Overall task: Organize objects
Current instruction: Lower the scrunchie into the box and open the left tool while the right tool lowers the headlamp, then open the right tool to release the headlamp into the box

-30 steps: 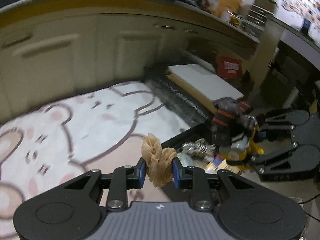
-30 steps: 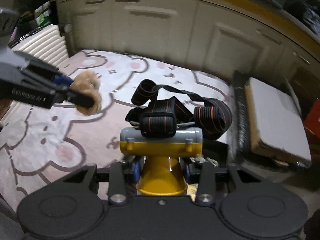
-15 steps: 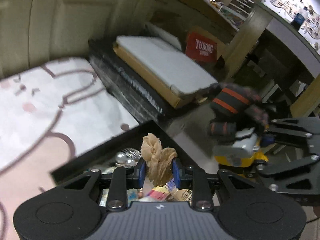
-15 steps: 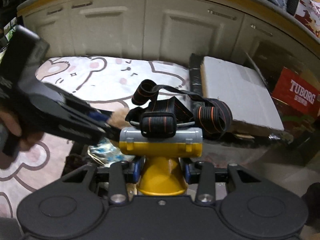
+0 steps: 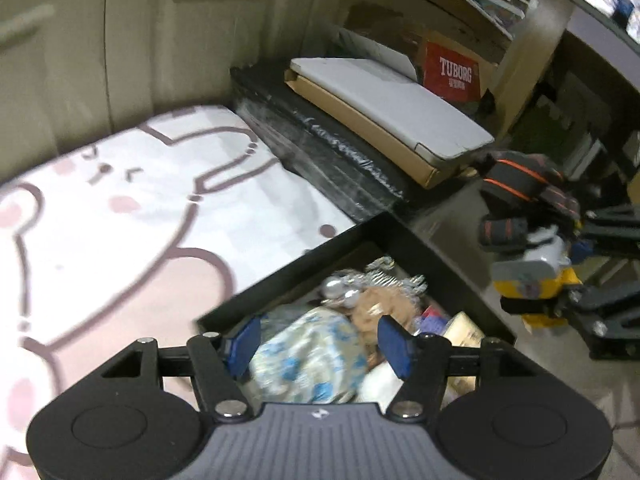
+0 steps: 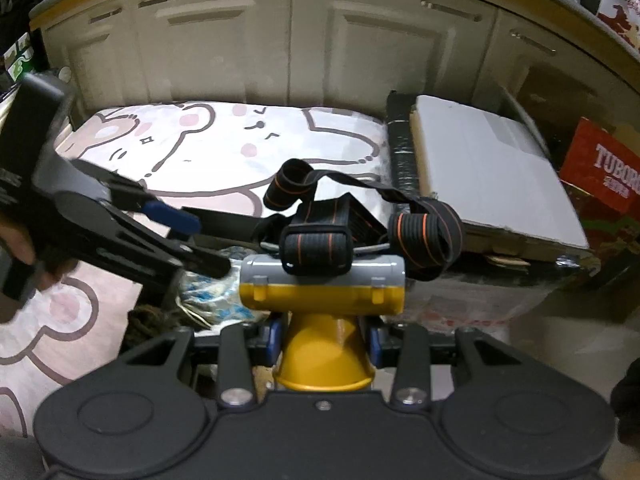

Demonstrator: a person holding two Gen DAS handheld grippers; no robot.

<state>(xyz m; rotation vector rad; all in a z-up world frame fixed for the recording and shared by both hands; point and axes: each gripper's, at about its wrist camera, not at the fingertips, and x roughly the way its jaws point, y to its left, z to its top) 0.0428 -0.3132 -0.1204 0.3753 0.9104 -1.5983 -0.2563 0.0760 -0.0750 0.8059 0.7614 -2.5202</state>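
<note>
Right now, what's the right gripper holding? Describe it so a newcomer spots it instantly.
Look right of the open black box at the bear-print rug's edge. There the right gripper clamps a headlamp: yellow cone, grey-and-yellow barrel, black orange-striped straps bundled on top, unlike the box's soft clutter.

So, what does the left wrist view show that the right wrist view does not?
Only the left wrist view shows deep into the black bin: a tan scrunchie lying free and silver tinsel, with the left gripper open above them; its fingers have just been opening. Only the right wrist view shows a hand holding the left gripper, and the right gripper shut on the yellow headlamp. Both show the headlamp, the bear rug, the blue-patterned bag and the red Tuborg box.
</note>
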